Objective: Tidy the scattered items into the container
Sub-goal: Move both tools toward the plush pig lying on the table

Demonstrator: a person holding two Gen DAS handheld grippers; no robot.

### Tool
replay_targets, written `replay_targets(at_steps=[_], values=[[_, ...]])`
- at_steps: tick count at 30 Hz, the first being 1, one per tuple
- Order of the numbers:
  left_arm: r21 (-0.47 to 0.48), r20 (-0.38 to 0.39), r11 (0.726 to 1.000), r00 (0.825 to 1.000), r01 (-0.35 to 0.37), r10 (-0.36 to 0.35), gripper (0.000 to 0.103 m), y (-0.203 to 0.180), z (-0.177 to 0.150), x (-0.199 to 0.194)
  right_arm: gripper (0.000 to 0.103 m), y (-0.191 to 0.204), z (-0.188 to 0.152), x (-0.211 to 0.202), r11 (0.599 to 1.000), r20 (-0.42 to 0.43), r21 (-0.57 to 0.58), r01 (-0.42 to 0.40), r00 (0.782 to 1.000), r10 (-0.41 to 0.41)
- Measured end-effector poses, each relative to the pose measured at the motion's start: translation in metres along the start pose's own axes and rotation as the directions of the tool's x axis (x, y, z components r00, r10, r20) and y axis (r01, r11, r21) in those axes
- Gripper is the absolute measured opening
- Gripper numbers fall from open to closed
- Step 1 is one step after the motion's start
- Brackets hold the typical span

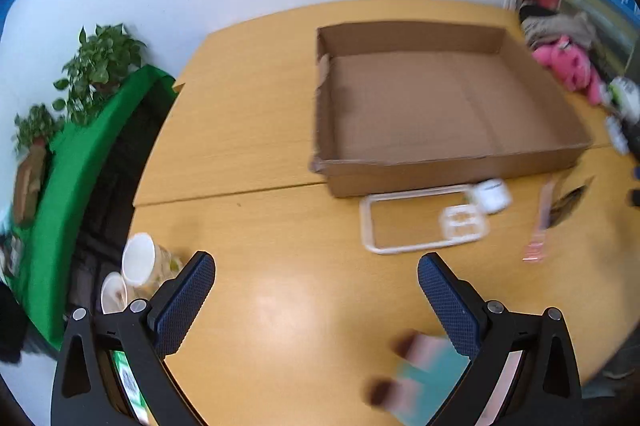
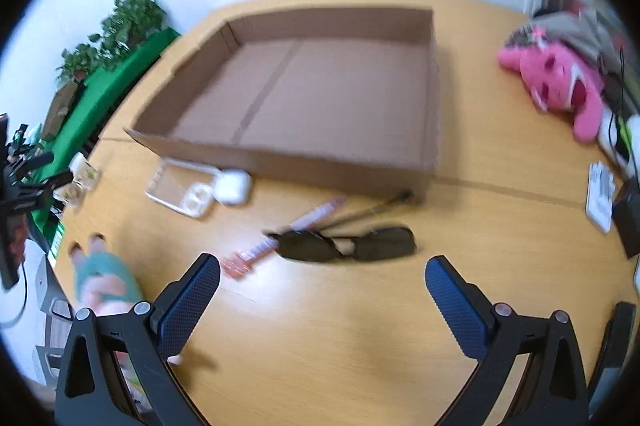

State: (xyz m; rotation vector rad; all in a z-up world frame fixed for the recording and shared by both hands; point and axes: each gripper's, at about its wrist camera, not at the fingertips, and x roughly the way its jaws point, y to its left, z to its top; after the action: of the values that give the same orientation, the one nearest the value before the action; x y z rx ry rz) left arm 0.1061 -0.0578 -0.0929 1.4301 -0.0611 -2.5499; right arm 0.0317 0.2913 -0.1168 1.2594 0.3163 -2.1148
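Note:
An open, empty cardboard box (image 1: pixel 440 105) (image 2: pixel 320 85) sits on the wooden table. In front of it lie a clear phone case (image 1: pixel 416 222) (image 2: pixel 180 185), a white earbud case (image 1: pixel 494 195) (image 2: pixel 232 185), a pink strip packet (image 2: pixel 288 238) (image 1: pixel 540 226) and dark sunglasses (image 2: pixel 348 244). A small doll in teal (image 1: pixel 424 378) (image 2: pixel 106 278) lies near the front edge. My left gripper (image 1: pixel 316 294) is open and empty above bare table, the doll by its right finger. My right gripper (image 2: pixel 322 286) is open and empty just short of the sunglasses.
A pink plush toy (image 2: pixel 560 77) (image 1: pixel 568 65) and cables lie at the far right. Paper cups (image 1: pixel 136 266) stand at the table's left edge. Green cloth and plants (image 1: pixel 96 65) are beyond the left edge. White cards (image 2: pixel 600 193) lie at right.

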Motion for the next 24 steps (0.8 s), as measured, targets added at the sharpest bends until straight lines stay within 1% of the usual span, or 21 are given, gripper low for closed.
replay_targets(at_steps=[2,4,5,6,8,12,18,24], values=[[-0.029,-0.042,0.999,0.999,0.033,-0.034,0.103,-0.013,-0.001,-0.021,0.102,0.020,0.005,-0.011,0.999,0.021,-0.032,-0.005,1.000,0.006],[-0.079,-0.074,0.995,0.995,0.060,-0.066,0.103,-0.016,-0.001,-0.031,0.102,0.037,0.010,-0.019,0.998,0.035,-0.068,-0.006,0.999,0.008],[-0.126,-0.082,0.989,0.993,0.073,-0.084,0.103,-0.020,-0.003,-0.037,0.102,0.045,0.012,-0.025,0.997,0.043,-0.081,-0.006,0.999,0.009],[-0.154,-0.085,0.982,0.989,0.108,-0.122,0.103,-0.027,-0.002,-0.041,0.102,0.052,0.013,-0.031,0.996,0.052,-0.094,-0.010,0.999,0.015],[-0.179,-0.086,0.974,0.984,0.141,-0.158,0.103,-0.040,-0.004,-0.051,0.102,0.064,0.015,-0.040,0.994,0.052,-0.109,-0.024,0.998,0.029],[-0.170,-0.069,0.964,0.974,0.203,-0.217,0.103,-0.054,0.003,-0.059,0.102,0.077,0.021,-0.058,0.994,0.062,-0.095,-0.044,0.997,0.050],[-0.117,-0.032,0.958,0.963,0.261,-0.266,0.103,-0.058,0.015,-0.061,0.102,0.104,0.025,-0.074,0.990,0.075,-0.143,0.021,0.997,-0.010],[-0.135,-0.040,0.939,0.945,0.316,-0.324,0.103,-0.043,0.012,-0.051,0.102,0.130,0.022,-0.082,0.987,0.059,-0.141,0.079,0.996,-0.071]])
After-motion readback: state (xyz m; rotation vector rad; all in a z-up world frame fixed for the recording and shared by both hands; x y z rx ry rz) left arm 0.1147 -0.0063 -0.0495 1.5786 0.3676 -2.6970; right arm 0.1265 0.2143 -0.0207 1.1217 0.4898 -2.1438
